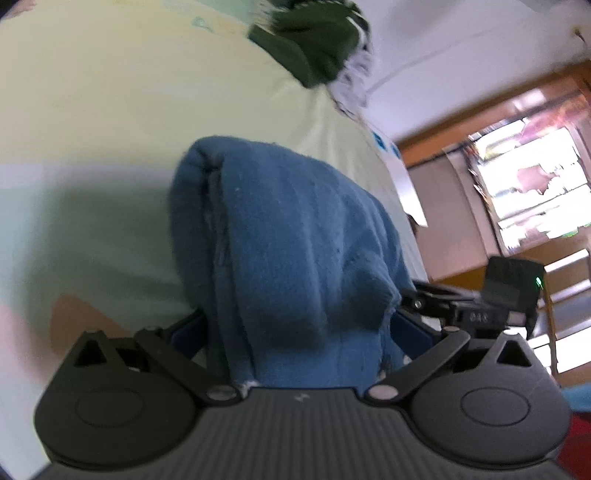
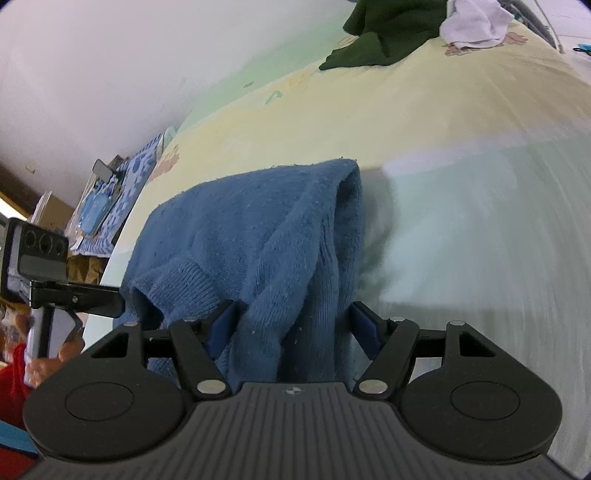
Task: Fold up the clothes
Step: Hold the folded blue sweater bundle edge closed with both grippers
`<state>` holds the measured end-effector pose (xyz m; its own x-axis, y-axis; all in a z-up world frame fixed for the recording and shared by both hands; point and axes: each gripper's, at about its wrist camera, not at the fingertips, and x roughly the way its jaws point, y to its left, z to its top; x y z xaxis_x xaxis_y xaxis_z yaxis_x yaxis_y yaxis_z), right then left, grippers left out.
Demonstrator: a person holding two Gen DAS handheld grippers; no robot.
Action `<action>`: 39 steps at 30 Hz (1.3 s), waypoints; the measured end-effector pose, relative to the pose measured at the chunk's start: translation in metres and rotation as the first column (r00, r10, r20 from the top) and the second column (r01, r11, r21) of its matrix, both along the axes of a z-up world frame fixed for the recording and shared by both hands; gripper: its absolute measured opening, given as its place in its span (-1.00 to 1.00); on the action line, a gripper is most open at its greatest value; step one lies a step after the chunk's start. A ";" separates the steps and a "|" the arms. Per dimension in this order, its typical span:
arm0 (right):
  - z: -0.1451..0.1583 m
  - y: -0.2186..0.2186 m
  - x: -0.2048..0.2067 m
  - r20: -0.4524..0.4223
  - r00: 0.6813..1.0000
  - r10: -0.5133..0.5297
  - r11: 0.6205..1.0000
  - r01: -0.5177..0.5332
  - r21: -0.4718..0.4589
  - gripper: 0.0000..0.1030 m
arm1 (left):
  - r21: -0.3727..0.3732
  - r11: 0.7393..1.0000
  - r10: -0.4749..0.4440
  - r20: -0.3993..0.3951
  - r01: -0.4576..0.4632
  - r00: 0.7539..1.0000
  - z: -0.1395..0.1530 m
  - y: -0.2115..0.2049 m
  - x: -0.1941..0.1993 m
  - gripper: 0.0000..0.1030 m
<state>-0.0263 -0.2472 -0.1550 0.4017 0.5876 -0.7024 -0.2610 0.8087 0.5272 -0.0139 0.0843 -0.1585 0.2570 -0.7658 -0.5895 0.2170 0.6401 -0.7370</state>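
The pale yellow bedsheet with faint cartoon prints fills most of both wrist views and carries everything else. On it, running up the middle of each frame, lies the blue knitted sweater, bunched into a thick fold. Its long axis runs from the bottom centre of the frame up to a rounded folded end near mid-frame, straight ahead of each gripper along its fingers. A ribbed cuff or hem shows at lower left in the right wrist view.

In the upper right of the right wrist view a dark green garment lies crumpled with a white cloth just beside it, both well apart from the sweater.

The right gripper has its jaws spread wide, with the sweater heaped between the blue pads and over their bases. The fabric looks draped there, and I cannot tell whether the pads press on it. The left gripper likewise straddles the sweater; its pads are mostly hidden by cloth, so I cannot tell its grip either.

Both grippers sit at the same near end of the fold, side by side, neither clearly nearer. Judging by this, the coming move depends on carrying that end along the sweater's length toward the far fold.
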 end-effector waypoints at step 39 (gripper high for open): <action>0.004 0.013 -0.005 0.005 0.999 -0.041 0.998 0.041 -0.037 0.15 | 0.432 0.847 0.301 0.089 -0.309 0.949 0.021 -0.065 -0.011 0.84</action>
